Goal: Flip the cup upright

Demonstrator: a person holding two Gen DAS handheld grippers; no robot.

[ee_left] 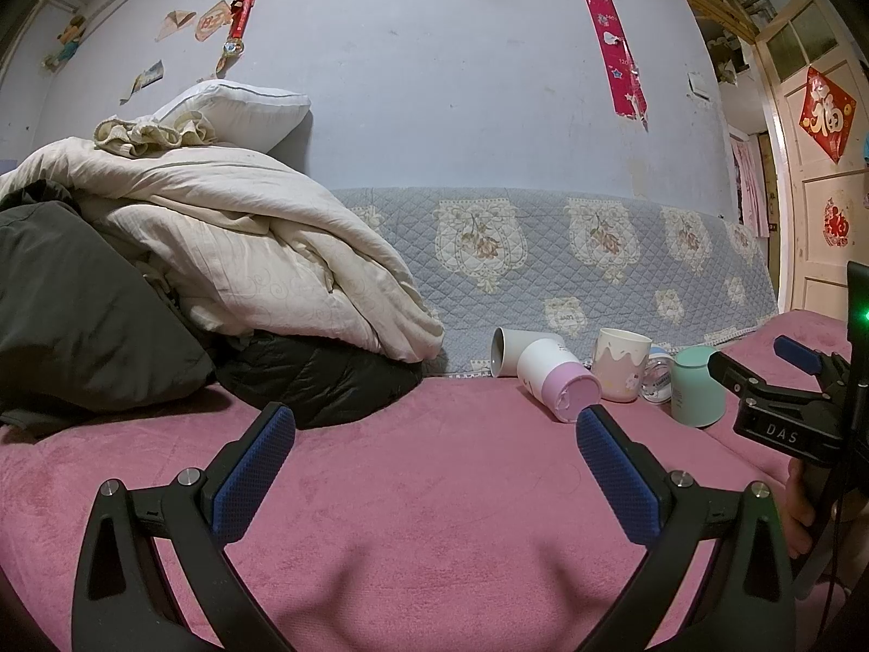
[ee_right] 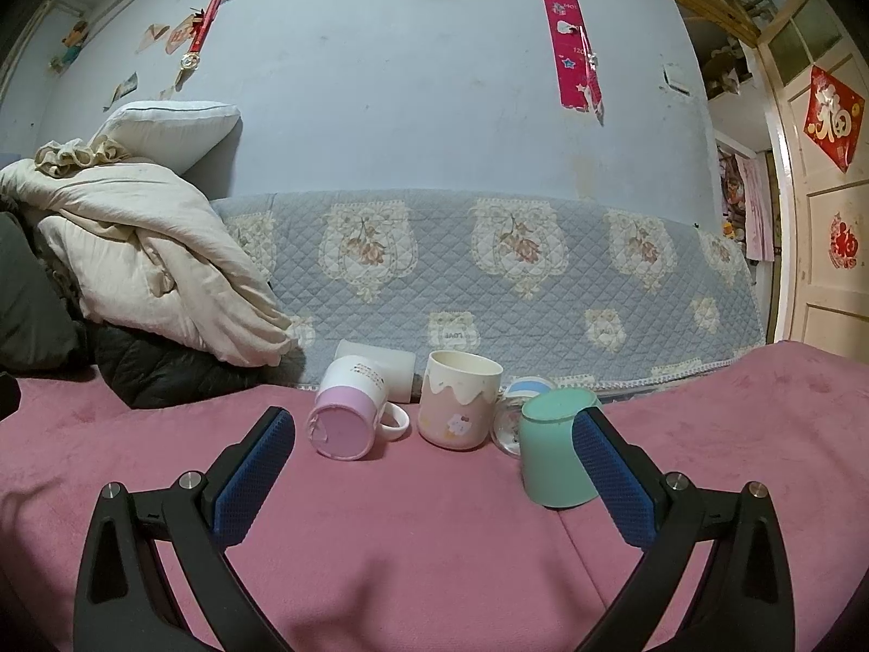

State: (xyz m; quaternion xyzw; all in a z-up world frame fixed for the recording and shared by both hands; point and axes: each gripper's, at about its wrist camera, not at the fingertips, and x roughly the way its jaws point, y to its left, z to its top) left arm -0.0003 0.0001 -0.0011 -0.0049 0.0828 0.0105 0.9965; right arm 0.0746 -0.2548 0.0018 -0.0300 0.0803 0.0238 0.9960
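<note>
The inverted mint-green cup (ee_right: 551, 456) stands just beside the spread right gripper's (ee_right: 434, 434) right finger; the left gripper (ee_left: 434, 429), also spread, hovers low over the pink blanket (ee_left: 407, 489).

Each claw, left claw (ee_left: 436, 433) and right claw (ee_right: 433, 437), has matte black arms with silver round screws and blue dimple-textured pads (ee_right: 254, 481), while the right unit's black body (ee_left: 782, 424) bears white "DAS" lettering, a green light, dark cables and bare skin (ee_left: 801, 511) below.
</note>
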